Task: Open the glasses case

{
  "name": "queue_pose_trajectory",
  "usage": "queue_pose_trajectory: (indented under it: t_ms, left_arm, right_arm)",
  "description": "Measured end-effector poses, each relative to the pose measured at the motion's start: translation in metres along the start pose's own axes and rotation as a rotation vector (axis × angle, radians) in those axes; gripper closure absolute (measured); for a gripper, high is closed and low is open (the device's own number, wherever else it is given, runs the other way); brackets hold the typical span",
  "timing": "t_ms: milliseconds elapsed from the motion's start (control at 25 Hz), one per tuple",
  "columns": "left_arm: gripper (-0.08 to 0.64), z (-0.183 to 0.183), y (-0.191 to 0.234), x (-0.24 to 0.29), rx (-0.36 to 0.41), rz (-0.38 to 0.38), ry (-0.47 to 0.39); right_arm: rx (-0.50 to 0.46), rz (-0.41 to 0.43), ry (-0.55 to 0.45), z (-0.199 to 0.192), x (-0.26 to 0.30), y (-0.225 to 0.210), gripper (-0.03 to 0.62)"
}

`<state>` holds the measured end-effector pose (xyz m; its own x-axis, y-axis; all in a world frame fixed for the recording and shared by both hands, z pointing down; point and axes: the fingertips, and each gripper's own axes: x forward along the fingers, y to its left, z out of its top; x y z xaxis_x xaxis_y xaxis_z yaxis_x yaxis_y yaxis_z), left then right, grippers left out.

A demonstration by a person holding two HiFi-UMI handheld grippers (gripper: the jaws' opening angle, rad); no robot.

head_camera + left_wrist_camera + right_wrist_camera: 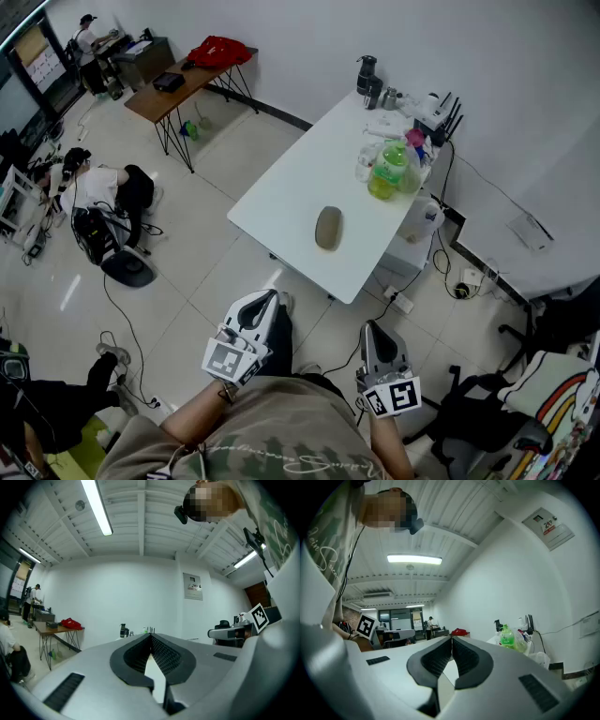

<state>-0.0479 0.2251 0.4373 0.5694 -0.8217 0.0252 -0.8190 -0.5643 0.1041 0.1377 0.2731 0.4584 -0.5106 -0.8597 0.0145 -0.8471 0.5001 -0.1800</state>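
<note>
A grey-brown oval glasses case lies closed on the white table, near its front end. My left gripper and my right gripper are held level close to my body, well short of the table and apart from the case. Both are shut with nothing between the jaws. In the left gripper view the left gripper has its black pads meeting at the tips. In the right gripper view the right gripper is closed the same way. Neither gripper view shows the case.
At the table's far end stand a green bottle, a black flask, cups and a router with antennas. A wooden side table with a red bag stands at the far left. Two people are on the left; cables run over the floor.
</note>
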Motion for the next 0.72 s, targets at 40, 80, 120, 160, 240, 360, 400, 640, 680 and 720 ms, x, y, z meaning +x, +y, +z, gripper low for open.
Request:
queue_pose_trajectory:
  t_ms: [40,80,120,160,240,360,400,640,680,720]
  left_arm:
    - [0.554,-0.002,0.005,0.008,-0.015,-0.014,-0.001]
    - [0.554,-0.004,0.010,0.015,-0.028,-0.027,-0.001]
    - [0.554,-0.005,0.017,0.023,-0.037,-0.037,0.001]
    - [0.554,-0.006,0.023,0.031,-0.040,-0.044,0.004]
    - [0.554,-0.005,0.039,0.049,-0.028,-0.057,0.008]
    - [0.554,-0.003,0.064,0.082,-0.005,-0.080,0.013]
    - [0.554,-0.003,0.071,0.094,-0.010,-0.088,0.013]
    - [0.554,0.005,0.121,0.153,-0.002,-0.143,0.022]
    - [0.554,0.005,0.129,0.160,0.004,-0.157,0.027]
    - [0.554,0.004,0.136,0.166,0.005,-0.169,0.034]
  right_arm:
    - [-0.007,0.001,0.000,0.000,0.007,-0.002,0.583]
    - [-0.012,0.000,0.001,0.000,0.015,-0.004,0.583]
    - [-0.015,-0.004,0.005,-0.001,0.023,-0.006,0.583]
    - [-0.015,-0.011,0.012,-0.002,0.033,-0.009,0.583]
    - [-0.004,-0.027,0.026,-0.003,0.056,-0.014,0.583]
    - [0.021,-0.028,0.041,-0.003,0.104,-0.024,0.583]
    - [0.031,-0.029,0.040,-0.001,0.121,-0.028,0.583]
    - [0.037,-0.067,0.018,0.012,0.199,-0.052,0.583]
    - [0.040,-0.072,0.021,0.010,0.209,-0.055,0.583]
    - [0.041,-0.080,0.029,0.009,0.218,-0.058,0.583]
